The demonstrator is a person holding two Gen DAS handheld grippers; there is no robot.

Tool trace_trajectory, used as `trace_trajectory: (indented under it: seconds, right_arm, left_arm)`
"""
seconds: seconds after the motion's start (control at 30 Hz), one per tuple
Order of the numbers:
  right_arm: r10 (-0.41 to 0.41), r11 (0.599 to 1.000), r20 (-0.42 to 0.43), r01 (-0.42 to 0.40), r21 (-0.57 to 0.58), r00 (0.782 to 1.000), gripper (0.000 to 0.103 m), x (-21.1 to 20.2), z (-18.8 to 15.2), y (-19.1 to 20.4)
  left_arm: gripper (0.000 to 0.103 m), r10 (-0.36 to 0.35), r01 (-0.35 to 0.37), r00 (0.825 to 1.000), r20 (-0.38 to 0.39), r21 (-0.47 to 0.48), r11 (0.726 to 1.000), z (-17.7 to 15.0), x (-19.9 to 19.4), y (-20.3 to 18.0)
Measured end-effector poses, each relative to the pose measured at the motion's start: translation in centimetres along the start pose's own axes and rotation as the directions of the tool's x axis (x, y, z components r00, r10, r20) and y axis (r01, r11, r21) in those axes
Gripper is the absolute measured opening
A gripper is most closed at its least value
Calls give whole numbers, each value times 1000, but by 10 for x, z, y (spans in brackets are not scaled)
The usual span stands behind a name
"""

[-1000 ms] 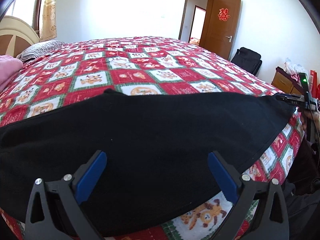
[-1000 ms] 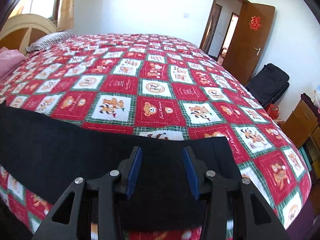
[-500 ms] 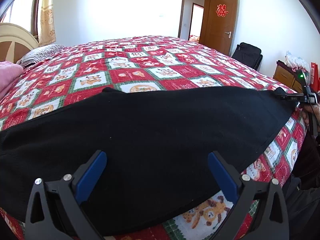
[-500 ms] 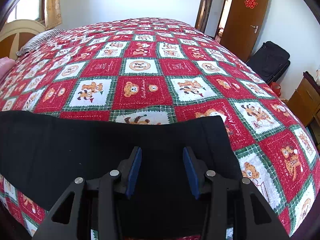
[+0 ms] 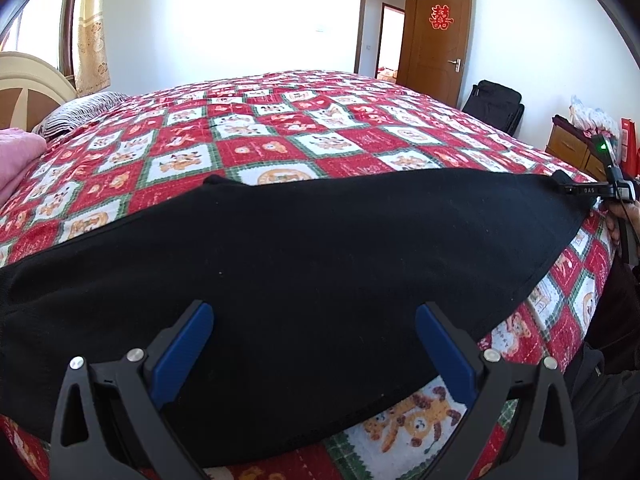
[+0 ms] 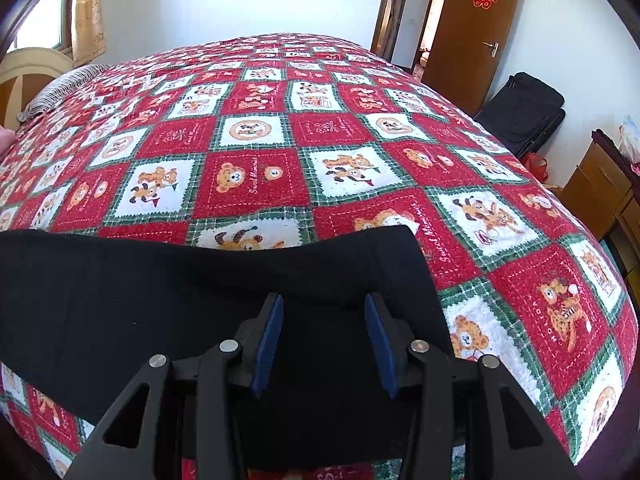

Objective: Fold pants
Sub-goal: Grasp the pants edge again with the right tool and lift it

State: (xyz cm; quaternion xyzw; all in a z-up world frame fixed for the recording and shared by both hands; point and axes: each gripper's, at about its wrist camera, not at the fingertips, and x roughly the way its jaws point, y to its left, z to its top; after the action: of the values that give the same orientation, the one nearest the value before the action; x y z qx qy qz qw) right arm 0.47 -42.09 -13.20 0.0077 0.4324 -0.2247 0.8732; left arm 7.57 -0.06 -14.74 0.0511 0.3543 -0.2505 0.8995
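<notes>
The black pants [image 5: 320, 248] lie flat across the near edge of the bed; their leg end shows in the right wrist view [image 6: 200, 300]. My left gripper [image 5: 314, 316] hovers over the wide waist part, its jaws wide open and empty. My right gripper [image 6: 323, 308] is over the leg end near its cuff, jaws partly open with the cloth under them, not pinched. The right gripper also shows at the far right of the left wrist view [image 5: 592, 190], at the tip of the pants.
The bed carries a red, white and green bear-pattern quilt [image 6: 340, 140]. A striped pillow [image 5: 80, 114] and pink cloth [image 5: 16, 156] lie at the head end. A black suitcase [image 6: 524, 112], a wooden cabinet [image 6: 600, 188] and an open door [image 5: 438, 40] stand to the right.
The right gripper has tilted down and moved nearer over the leg end. The left gripper has stayed over the waist part, still wide open. The pants have barely shifted.
</notes>
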Motion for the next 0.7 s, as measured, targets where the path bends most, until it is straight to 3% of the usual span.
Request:
trace_trajectory:
  seconds: [0.17,0.27,0.4,0.47,0.6,0.7]
  right_arm:
    - [5,1000,14,-5,-2,1000,43,-4,0,0]
    - [91,993,50,-95,75,995,43,-17,3,-15]
    - [108,985,95,-120,124,990,45,-28,12,-34]
    - [193,964,87,-205,171,977,45,-24,21,-48]
    - [188,957,83,-201,209,979,45,-13,31,-60]
    - [232,934,35,-233,270,972,45,5,36,-71]
  left_arm:
    - [103,-1,1,1000,3,-23,1000,1,-1,4]
    - [103,0,1,1000,4,-23,1000,1,0,4]
    - [103,-2,2,1000,6,-29,1000,0,2,3]
    - [103,-2,2,1000,7,-29,1000,0,2,3]
    - [103,0,1,1000,6,-29,1000,-1,3,3]
    - [103,2,-2,1000,7,-25,1000,-1,3,2]
